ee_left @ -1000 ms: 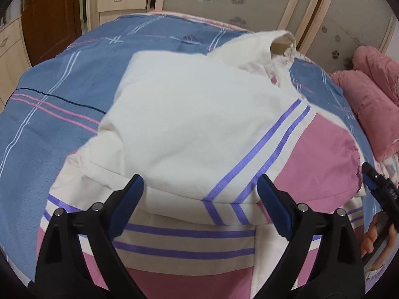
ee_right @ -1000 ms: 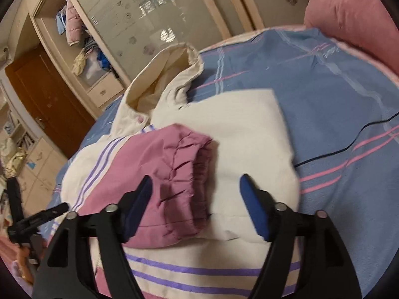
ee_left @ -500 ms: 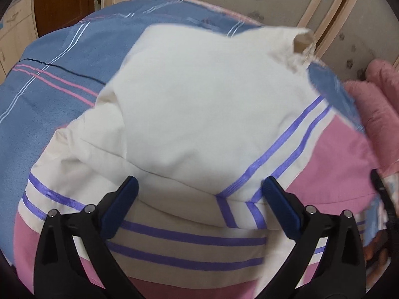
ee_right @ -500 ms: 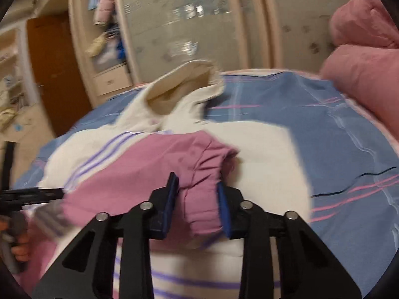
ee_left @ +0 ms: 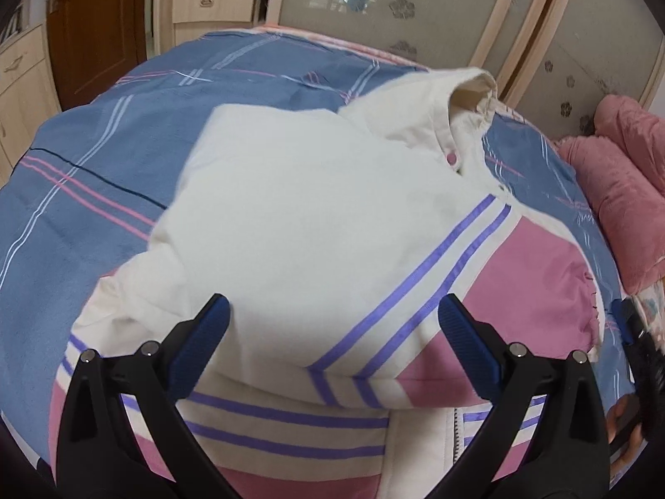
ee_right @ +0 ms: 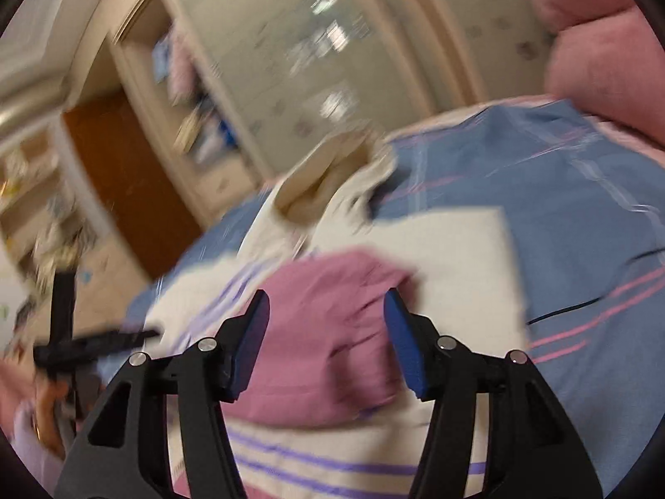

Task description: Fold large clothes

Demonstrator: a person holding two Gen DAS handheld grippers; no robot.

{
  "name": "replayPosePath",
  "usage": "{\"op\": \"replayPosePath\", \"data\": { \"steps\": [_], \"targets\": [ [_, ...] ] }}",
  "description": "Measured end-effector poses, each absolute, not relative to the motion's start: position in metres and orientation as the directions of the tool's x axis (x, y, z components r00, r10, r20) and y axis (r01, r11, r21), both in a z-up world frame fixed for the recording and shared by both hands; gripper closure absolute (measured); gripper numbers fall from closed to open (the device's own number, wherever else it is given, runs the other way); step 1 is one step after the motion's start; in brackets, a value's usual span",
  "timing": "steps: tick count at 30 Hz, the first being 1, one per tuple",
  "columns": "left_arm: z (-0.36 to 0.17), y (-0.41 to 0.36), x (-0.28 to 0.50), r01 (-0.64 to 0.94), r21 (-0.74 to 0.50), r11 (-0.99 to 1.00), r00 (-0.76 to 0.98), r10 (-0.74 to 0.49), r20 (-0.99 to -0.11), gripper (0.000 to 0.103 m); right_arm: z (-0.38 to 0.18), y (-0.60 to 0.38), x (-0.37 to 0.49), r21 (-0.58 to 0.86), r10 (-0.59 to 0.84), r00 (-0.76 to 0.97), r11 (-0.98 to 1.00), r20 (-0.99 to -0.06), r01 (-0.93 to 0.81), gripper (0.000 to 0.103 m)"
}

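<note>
A cream jacket (ee_left: 299, 216) with pink panels and purple stripes lies on the bed, sleeves folded across its body, collar (ee_left: 474, 95) at the far end. My left gripper (ee_left: 332, 332) is open and empty, hovering over the folded left sleeve near the hem. My right gripper (ee_right: 326, 324) is open above the pink sleeve cuff (ee_right: 332, 324), which lies loose on the jacket (ee_right: 453, 258); this view is blurred. The right gripper also shows at the left wrist view's right edge (ee_left: 636, 349).
The bed has a blue plaid sheet (ee_left: 104, 174). Pink pillows (ee_left: 615, 191) lie at the right. Wardrobe doors (ee_left: 374, 8), drawers and a brown door (ee_left: 95, 29) stand beyond the bed. The left gripper shows at the right wrist view's left edge (ee_right: 83, 345).
My right gripper shut on the pink cuff half a second ago and has now opened, letting it go. My left gripper stayed open, shifting only slightly over the jacket.
</note>
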State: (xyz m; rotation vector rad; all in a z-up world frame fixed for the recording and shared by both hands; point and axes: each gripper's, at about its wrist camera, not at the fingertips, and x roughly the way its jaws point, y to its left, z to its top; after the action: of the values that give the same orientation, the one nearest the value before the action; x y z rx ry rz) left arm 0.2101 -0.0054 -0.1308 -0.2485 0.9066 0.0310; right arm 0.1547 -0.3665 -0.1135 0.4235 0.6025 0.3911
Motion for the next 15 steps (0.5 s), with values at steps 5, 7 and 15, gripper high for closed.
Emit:
{"op": "replayPosePath", "data": {
  "steps": [5, 7, 15],
  "targets": [
    [-0.152, -0.015, 0.231, -0.129, -0.166, 0.978, 0.567, -0.065, -0.821, 0.002, -0.150, -0.337, 0.182, 0.382, 0.380, 0.661, 0.912, -0.647, -0.150, 0.054],
    [-0.163, -0.014, 0.242, -0.143, -0.147, 0.979, 0.549, -0.045, -0.834, 0.002, -0.156, -0.346, 0.187, 0.408, 0.371, 0.661, 0.907, -0.652, -0.107, 0.066],
    [-0.176, -0.018, 0.268, -0.182, -0.082, 0.980, 0.519, 0.025, -0.854, 0.002, -0.163, -0.356, 0.188, 0.409, 0.328, 0.676, 0.911, -0.660, -0.043, 0.056]
  ]
}}
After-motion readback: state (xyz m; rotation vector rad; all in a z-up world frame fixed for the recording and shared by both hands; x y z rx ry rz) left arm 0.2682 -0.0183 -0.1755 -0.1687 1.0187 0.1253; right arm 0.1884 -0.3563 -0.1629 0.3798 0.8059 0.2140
